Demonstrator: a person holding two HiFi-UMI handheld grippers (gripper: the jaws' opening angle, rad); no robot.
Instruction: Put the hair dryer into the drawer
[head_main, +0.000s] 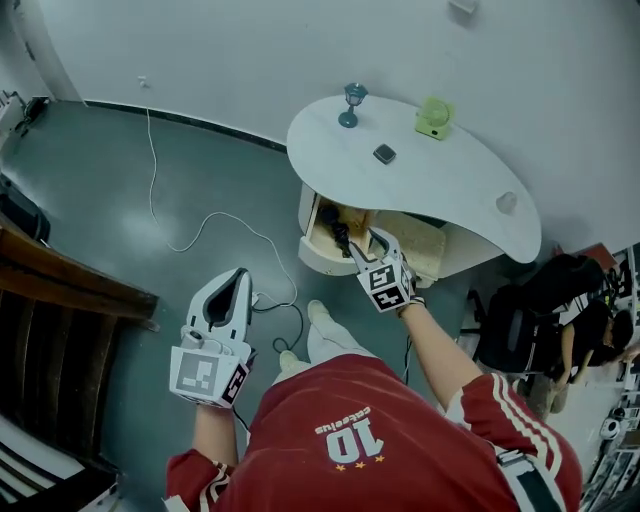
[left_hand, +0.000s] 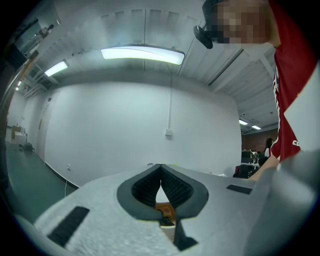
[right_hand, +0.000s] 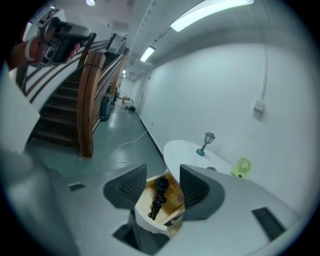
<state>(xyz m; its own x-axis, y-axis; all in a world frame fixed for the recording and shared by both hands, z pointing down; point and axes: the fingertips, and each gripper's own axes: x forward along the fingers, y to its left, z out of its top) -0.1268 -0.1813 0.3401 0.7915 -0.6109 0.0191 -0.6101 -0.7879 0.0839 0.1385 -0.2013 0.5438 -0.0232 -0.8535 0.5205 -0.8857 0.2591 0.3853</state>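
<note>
Head view looks steeply down on a white, kidney-shaped desk (head_main: 450, 175) set against a plain white wall (head_main: 250, 50). On the desk top stand a small lantern-shaped ornament (head_main: 352, 103) and a green fan (head_main: 434, 117), with a small dark square object (head_main: 384, 153) lying between them and nearer the front edge. Under the desk a drawer (head_main: 322, 262) stands pulled open, its inside wood-coloured. The black hair dryer (head_main: 338, 230) lies inside it with its cord bunched beside it.

The right claw (head_main: 372, 240) hangs just above the open drawer, tilted downward. In the right gripper view its jaws stand apart with nothing held between them (the hair dryer shows through the gap, down in the drawer). The left claw (head_main: 238, 278) is held well back from the desk, over the floor. In the left gripper view its jaws are closed tip to tip and empty.

The floor (head_main: 120, 190) is smooth grey-green, and a thin white cable (head_main: 190, 235) trails across it from the wall. A wooden staircase (head_main: 60, 330) rises at the left. Long ceiling lights (left_hand: 142, 54) show in the left gripper view.
</note>
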